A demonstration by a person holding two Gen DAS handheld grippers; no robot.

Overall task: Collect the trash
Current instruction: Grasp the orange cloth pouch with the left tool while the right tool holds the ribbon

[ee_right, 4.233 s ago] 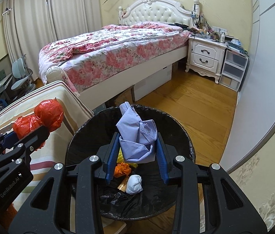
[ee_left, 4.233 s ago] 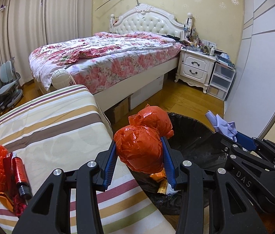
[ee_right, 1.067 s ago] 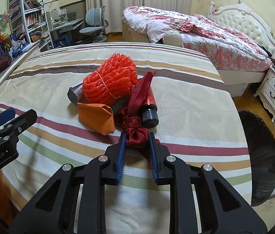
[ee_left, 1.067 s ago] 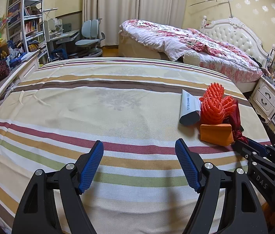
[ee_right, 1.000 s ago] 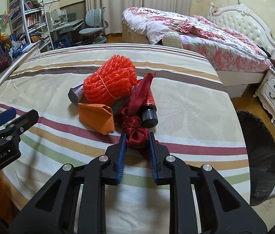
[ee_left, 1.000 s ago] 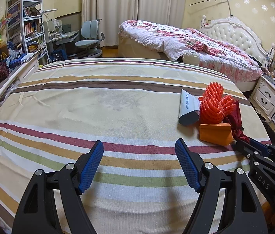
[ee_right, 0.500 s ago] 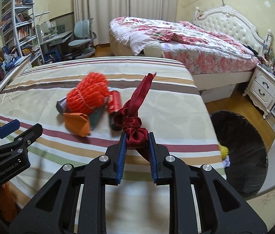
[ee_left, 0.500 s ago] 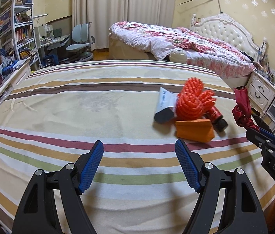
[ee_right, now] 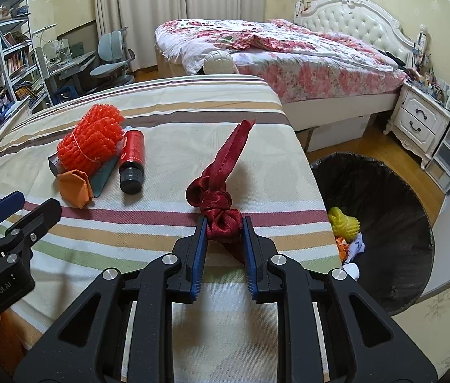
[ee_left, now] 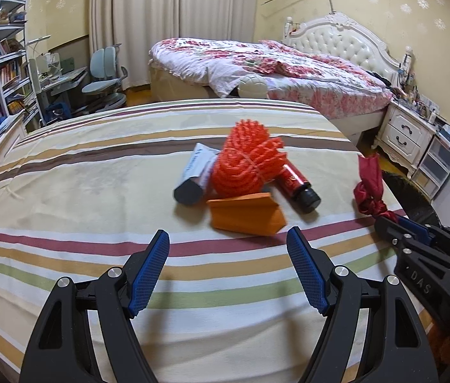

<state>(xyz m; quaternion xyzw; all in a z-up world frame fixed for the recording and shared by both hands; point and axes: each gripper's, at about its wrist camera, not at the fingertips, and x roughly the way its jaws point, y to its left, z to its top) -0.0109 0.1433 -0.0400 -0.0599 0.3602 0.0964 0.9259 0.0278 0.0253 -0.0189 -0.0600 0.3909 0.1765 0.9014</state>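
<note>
I have the knotted dark red ribbon (ee_right: 221,210) pinched in my right claw (ee_right: 224,233): both blue pads (ee_right: 200,249) press on the knot, and one loose tail sticks up and away from the tips. The ribbon is lifted clear of the striped bed (ee_right: 167,127), close to the bed's right edge. In the left wrist view the same ribbon (ee_left: 370,191) shows at the right, poking out of the right claw (ee_left: 394,220).

My left claw (ee_left: 228,261) is spread wide with nothing between its blue pads (ee_left: 148,271). It hangs over the bedcover, tilted downward, with the remaining pile just ahead of its tips.

That pile lies together on the bed: an orange net bundle (ee_left: 244,166), a folded orange paper piece (ee_left: 245,214) touching its near side, a red bottle with a black cap (ee_left: 298,185) lying on its side to the right, and a white and dark tube-like pack (ee_left: 194,175) to the left, partly under the net.

To the right of the bed, on the wooden floor, stands the black-lined trash bin (ee_right: 384,198), with a yellow net piece (ee_right: 343,223) and scraps inside.
</note>
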